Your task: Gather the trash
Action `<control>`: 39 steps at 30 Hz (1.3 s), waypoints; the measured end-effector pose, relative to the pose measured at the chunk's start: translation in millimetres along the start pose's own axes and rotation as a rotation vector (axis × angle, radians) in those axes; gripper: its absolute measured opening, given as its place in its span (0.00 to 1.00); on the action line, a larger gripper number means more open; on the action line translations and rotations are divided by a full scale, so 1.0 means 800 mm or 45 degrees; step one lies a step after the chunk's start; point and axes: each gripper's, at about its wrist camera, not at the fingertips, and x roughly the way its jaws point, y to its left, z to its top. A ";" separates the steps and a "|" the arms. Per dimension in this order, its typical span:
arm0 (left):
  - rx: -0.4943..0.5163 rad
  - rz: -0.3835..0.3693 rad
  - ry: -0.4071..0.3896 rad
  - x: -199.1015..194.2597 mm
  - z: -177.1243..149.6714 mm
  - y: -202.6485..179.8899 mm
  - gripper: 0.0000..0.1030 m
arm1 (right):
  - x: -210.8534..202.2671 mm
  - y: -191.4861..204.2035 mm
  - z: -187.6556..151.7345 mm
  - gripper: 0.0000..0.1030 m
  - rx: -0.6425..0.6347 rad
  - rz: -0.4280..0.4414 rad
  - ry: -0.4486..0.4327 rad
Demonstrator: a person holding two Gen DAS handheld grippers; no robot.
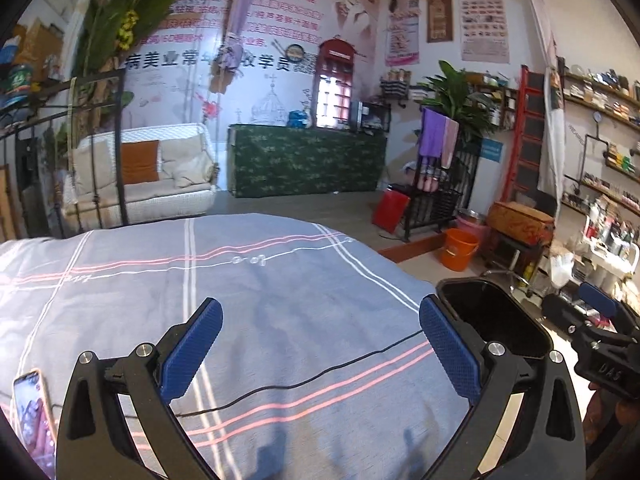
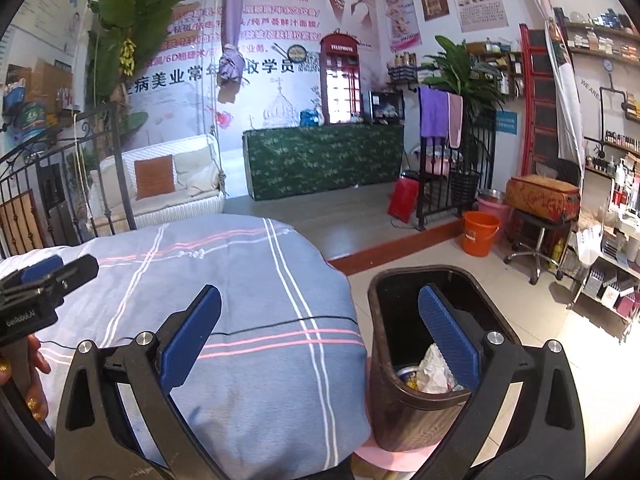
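Observation:
A dark brown trash bin (image 2: 404, 412) stands on the floor at the bed's right side, and its black inside (image 1: 496, 320) shows at the right of the left wrist view. Crumpled white paper (image 2: 434, 372) and a round can lie inside it. My right gripper (image 2: 320, 320) is open and empty, its right finger over the bin's mouth and its left finger over the bed. My left gripper (image 1: 320, 332) is open and empty above the grey-blue striped bedsheet (image 1: 260, 300). No loose trash shows on the sheet.
A thin black cable (image 1: 300, 384) runs across the sheet. A phone (image 1: 34, 420) lies at the bed's left edge. An orange bucket (image 2: 480, 232), a stool with a case, a black rack and shelves stand to the right. A person's hand (image 2: 32, 376) holds the left gripper.

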 end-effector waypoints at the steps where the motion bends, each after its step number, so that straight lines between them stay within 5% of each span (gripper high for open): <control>1: -0.019 0.006 -0.002 -0.003 -0.001 0.005 0.95 | -0.001 0.004 0.001 0.95 0.000 0.006 -0.001; 17: -0.087 0.060 -0.041 -0.033 -0.010 0.028 0.95 | -0.032 0.048 0.005 0.95 -0.016 0.118 -0.010; 39: -0.068 0.087 -0.040 -0.035 -0.011 0.024 0.95 | -0.030 0.034 0.003 0.95 0.018 0.122 0.007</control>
